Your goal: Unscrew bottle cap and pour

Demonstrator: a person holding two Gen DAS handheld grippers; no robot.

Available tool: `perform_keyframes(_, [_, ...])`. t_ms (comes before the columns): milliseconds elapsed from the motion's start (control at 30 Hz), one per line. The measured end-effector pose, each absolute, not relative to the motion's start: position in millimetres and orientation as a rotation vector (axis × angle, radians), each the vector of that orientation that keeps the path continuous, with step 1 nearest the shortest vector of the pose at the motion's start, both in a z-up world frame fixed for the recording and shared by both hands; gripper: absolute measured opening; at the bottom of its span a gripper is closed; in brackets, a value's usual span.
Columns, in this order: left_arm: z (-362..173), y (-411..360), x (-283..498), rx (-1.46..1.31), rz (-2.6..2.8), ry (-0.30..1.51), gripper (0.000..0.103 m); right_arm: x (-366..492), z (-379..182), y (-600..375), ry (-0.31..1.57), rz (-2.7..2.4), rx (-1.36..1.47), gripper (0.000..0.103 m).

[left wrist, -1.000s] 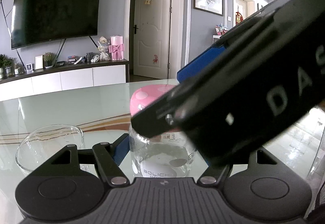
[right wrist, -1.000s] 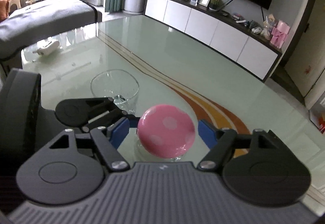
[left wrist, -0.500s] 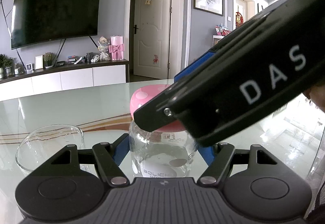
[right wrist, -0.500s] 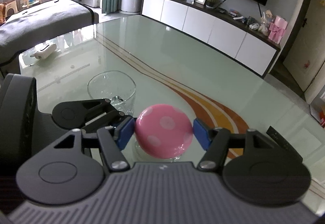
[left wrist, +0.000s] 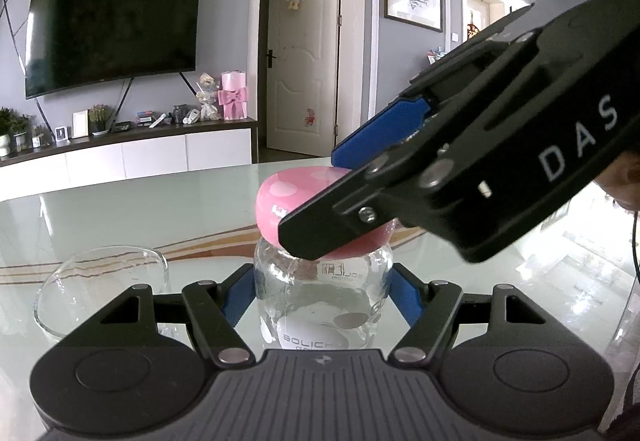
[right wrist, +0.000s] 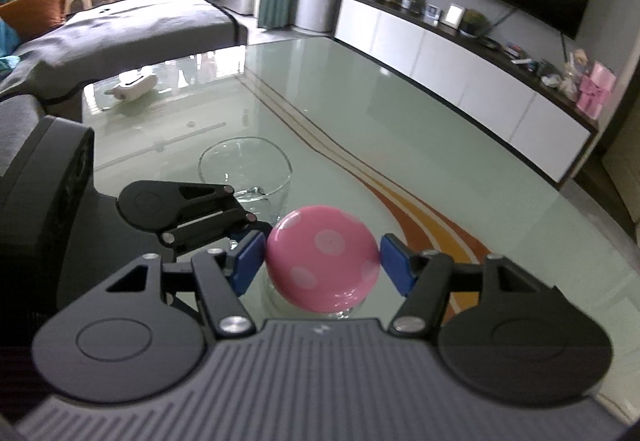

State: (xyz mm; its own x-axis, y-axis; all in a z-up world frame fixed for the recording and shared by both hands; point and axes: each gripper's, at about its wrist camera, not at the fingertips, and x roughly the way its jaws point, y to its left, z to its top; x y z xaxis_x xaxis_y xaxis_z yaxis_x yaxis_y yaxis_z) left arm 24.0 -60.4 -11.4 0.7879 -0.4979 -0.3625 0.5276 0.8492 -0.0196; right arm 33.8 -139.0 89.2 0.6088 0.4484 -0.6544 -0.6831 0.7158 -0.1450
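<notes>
A clear glass bottle (left wrist: pixel 320 301) with a pink dotted cap (left wrist: pixel 280 201) stands on the glass table (left wrist: pixel 120 217). My left gripper (left wrist: pixel 322 299) is shut on the bottle's body, its blue pads against both sides. My right gripper (right wrist: pixel 322 261) comes from above and is shut on the pink cap (right wrist: pixel 322 257), blue pads touching its left and right edges. In the left wrist view the right gripper (left wrist: pixel 344 197) covers much of the cap. A clear glass cup (left wrist: pixel 100 289) stands left of the bottle; it also shows in the right wrist view (right wrist: pixel 244 169).
A white small device (right wrist: pixel 132 87) lies at the table's far left edge. A grey sofa (right wrist: pixel 120 33) is beyond it. A white TV cabinet (right wrist: pixel 460 57) runs along the wall. An orange stripe (right wrist: pixel 432 217) crosses the table top.
My right gripper has closed from open onto the pink cap and has since turned with it. My left gripper has stayed shut on the bottle.
</notes>
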Motion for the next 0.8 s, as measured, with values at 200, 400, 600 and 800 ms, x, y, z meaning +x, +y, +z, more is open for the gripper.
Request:
perform_keyframes(200, [-12, -61, 22, 0.084, -0.553, 0.367, 0.074, 38, 91, -143, 0.626, 0.734, -0.421, 0.064])
perform_keyframes(400, [-11, -62, 22, 0.085, -0.553, 0.367, 0.074, 38, 94, -146, 0.626, 0.777, -0.440, 0.064])
perform_keyframes(600, [-12, -64, 23, 0.084, -0.552, 0.367, 0.074, 39, 96, -147, 0.625, 0.819, -0.474, 0.064])
perform_keyframes(800, [-12, -63, 23, 0.084, -0.552, 0.367, 0.074, 43, 100, -148, 0.632, 0.854, -0.503, 0.064])
